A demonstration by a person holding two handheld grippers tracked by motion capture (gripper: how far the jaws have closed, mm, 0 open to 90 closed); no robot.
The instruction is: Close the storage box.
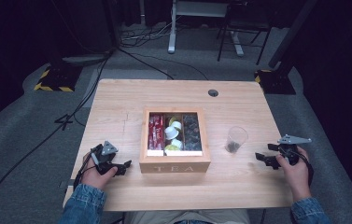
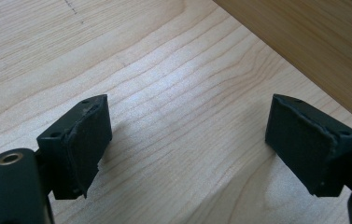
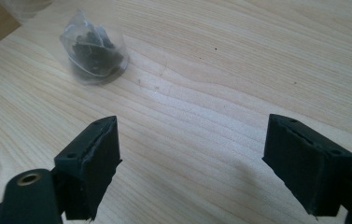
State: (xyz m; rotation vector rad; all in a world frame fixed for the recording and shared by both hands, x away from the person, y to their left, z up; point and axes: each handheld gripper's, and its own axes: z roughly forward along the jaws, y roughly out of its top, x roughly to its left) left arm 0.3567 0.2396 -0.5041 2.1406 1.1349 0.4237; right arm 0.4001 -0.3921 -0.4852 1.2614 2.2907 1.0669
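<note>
From above, one wooden box [image 1: 175, 163] marked "TEA" (three compartments) sits mid-table [image 1: 117, 98], one clear plastic cup [image 1: 235, 139] to its right. Left gripper [image 2: 187, 149] shows jaws wide over bare wood; right gripper [image 3: 190, 158], jaws wide, faces the cup [image 3: 94, 51] holding something dark.

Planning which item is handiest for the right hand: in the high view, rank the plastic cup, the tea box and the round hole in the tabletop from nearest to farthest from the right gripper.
1. Plastic cup: just left of the right gripper, dark bit at its bottom.
2. Tea box: table middle, beyond the cup.
3. Round hole: near the table's far edge, farthest.
</note>
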